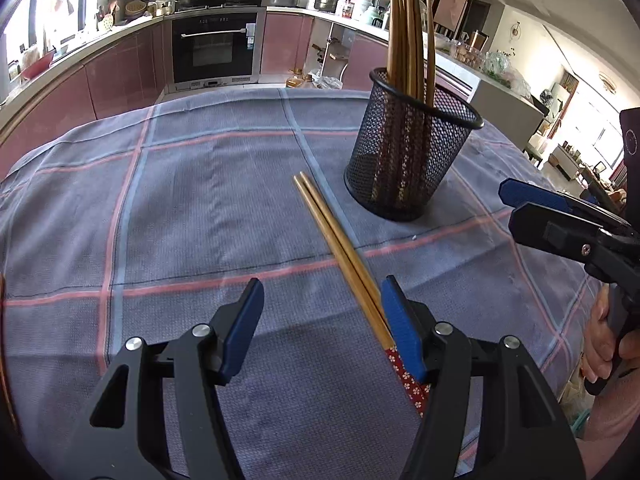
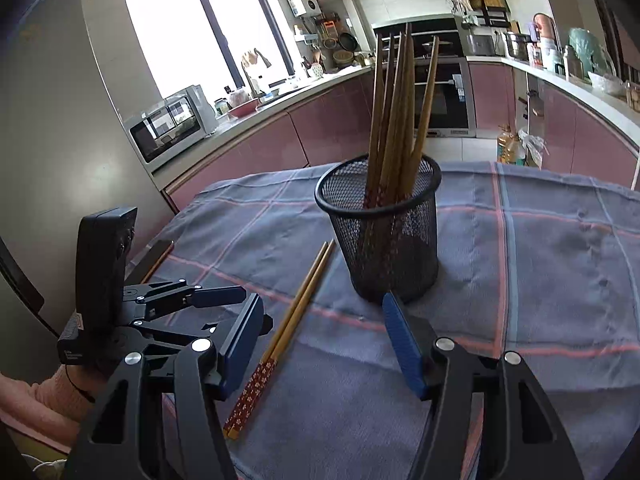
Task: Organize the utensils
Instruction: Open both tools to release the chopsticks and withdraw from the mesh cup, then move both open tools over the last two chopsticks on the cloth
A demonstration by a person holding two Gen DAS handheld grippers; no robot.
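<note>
A pair of wooden chopsticks (image 1: 338, 242) with red flowered handles lies on the blue plaid tablecloth (image 1: 180, 208), tips towards a black mesh holder (image 1: 404, 160) that holds several upright chopsticks. My left gripper (image 1: 322, 320) is open, low over the cloth, its right finger beside the pair's handle end. My right gripper (image 2: 318, 340) is open; the pair (image 2: 294, 316) lies between its fingers, nearer the left one, and the holder (image 2: 384, 232) stands just ahead. The right gripper shows at the right edge of the left wrist view (image 1: 516, 208). The left gripper shows at the left of the right wrist view (image 2: 224, 300).
Pink kitchen cabinets (image 1: 120, 76) and an oven (image 1: 216, 48) stand beyond the table's far edge. A microwave (image 2: 168, 128) sits on the counter. A single chopstick (image 2: 158, 262) lies near the table's left edge behind the left gripper.
</note>
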